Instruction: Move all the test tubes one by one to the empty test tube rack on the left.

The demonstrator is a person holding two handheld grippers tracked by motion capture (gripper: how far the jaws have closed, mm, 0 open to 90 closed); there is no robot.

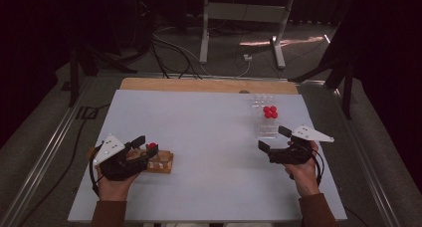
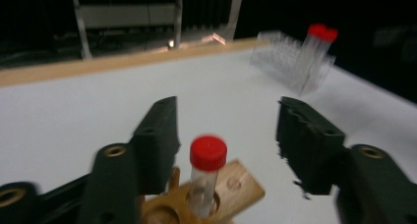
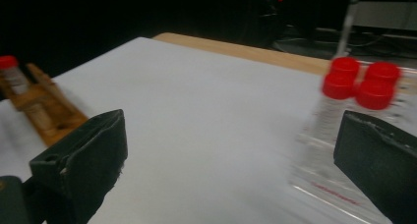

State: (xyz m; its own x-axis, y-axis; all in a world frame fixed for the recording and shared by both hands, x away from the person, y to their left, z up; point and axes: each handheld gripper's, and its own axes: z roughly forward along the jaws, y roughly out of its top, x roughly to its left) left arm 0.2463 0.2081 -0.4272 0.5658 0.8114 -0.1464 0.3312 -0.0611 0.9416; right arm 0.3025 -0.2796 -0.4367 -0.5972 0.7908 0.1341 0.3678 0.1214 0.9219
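A clear tube with a red cap (image 2: 206, 172) stands upright in a wooden rack (image 2: 236, 187) at the table's near left. My left gripper (image 2: 227, 108) is open around it, with a jaw on each side and a gap to both pads. From above, the left gripper (image 1: 148, 143) sits over the wooden rack (image 1: 163, 162), the red cap (image 1: 152, 146) between its fingertips. My right gripper (image 1: 273, 139) is open and holds nothing, just in front of a clear plastic rack (image 1: 266, 125) holding several red-capped tubes (image 1: 270, 112). The right gripper (image 3: 235, 121) faces those tubes (image 3: 361, 81).
The white table top (image 1: 199, 127) has a wooden strip (image 1: 199, 85) along its far edge. Beyond it are cables and a metal stand's legs (image 1: 204, 43) on the floor. The clear rack (image 2: 280, 57) has free slots at its far end.
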